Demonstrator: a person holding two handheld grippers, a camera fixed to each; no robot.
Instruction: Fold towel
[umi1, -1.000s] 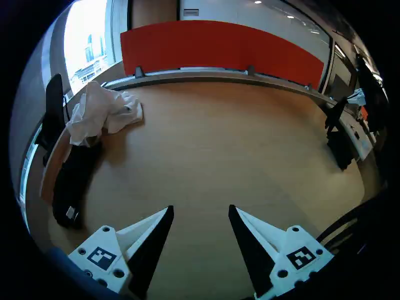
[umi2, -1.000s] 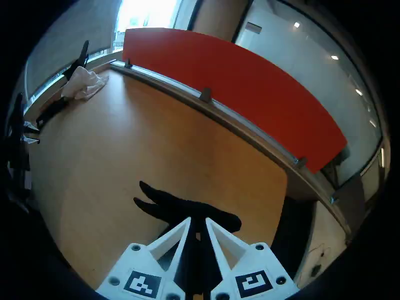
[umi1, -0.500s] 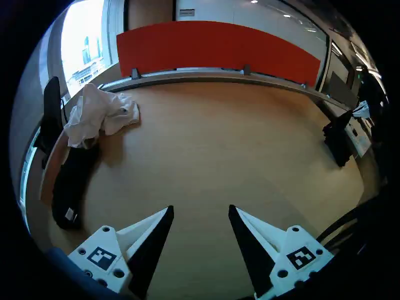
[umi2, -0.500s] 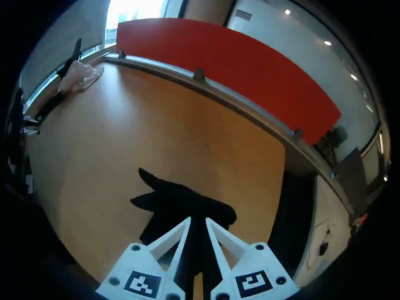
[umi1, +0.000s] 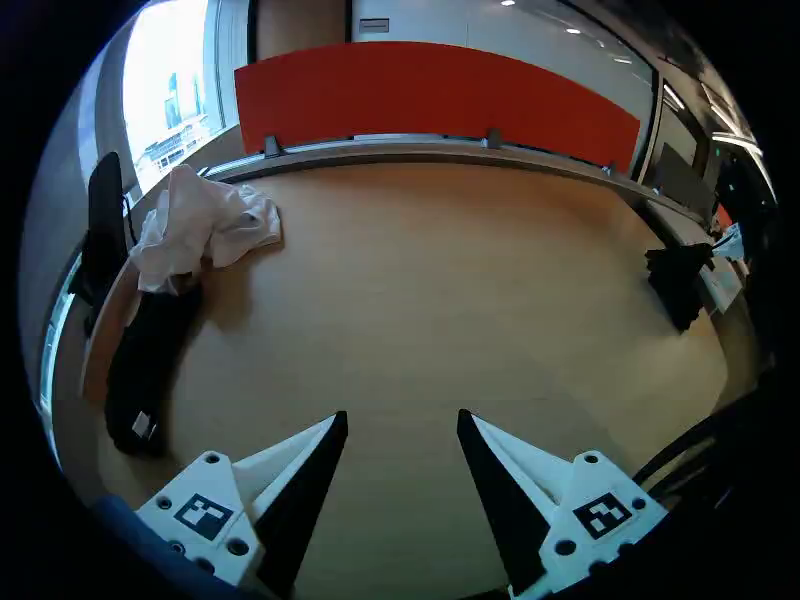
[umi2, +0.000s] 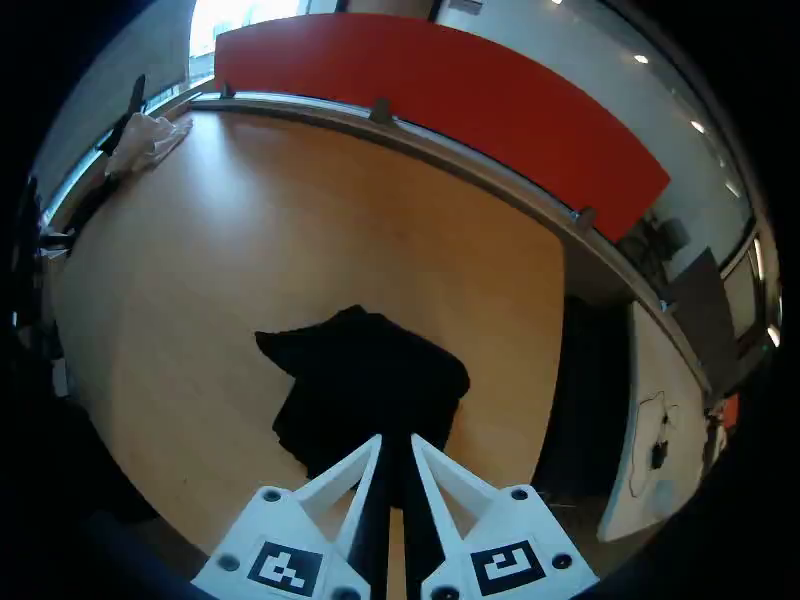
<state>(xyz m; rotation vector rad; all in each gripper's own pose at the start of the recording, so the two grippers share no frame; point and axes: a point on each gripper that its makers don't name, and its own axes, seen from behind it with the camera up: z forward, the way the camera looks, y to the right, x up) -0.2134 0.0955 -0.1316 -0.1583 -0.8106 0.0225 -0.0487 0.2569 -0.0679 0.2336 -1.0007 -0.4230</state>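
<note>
The right gripper (umi2: 395, 442), jaws narrow, pinches the black towel (umi2: 365, 385) bunched just ahead; jaws of the left gripper (umi1: 400, 416) gape empty, so pulling may drag it crumpled.

The towel (umi2: 365, 385) was plain black on a tan wood-grain table (umi2: 230, 250). At 12 o'clock stood a red panel (umi1: 440, 95), and at 10 o'clock a white cloth (umi1: 205, 225). The left gripper (umi1: 400, 420) and right gripper (umi2: 395, 440) were white with black-and-white square markers.
</note>
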